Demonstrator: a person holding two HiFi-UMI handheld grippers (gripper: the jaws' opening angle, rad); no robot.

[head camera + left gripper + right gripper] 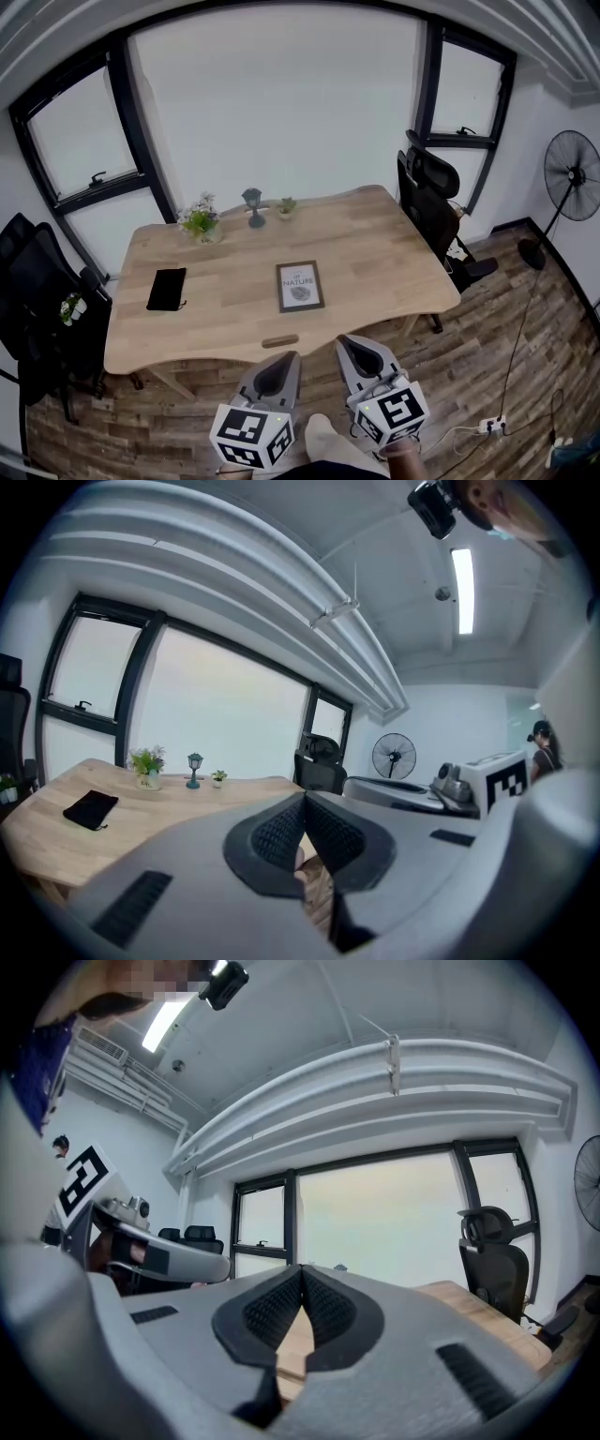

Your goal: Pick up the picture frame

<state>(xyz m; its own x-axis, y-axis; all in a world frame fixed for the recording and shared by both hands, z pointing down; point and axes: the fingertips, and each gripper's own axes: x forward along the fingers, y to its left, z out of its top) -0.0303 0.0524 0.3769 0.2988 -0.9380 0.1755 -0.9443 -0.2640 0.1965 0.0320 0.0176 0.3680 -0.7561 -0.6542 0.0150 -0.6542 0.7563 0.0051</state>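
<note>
At the left wall stood black office chairs [42, 291] under a dark-framed window [84, 141]. The pale wooden bench [384, 253] occupied the middle of the room on a plank floor [525, 319]. On its left part lay a black pouch [167, 289]. Along the far edge, left to right, stood a flowering plant [201, 221], a small lamp ornament [253, 207] and a small potted plant [287, 207]. The picture frame [300, 286] lay flat near the bench's centre, face up, apart from everything else and untouched. Short of the near edge, the left claw [278, 367] was held with its jaws together on nothing. The right claw [356, 352], just beside it, was likewise closed and empty. Right of the bench stood a black office chair [431, 197]. A pedestal fan [570, 178] stood by the right wall, and a power strip [492, 425] lay on the floor.
</note>
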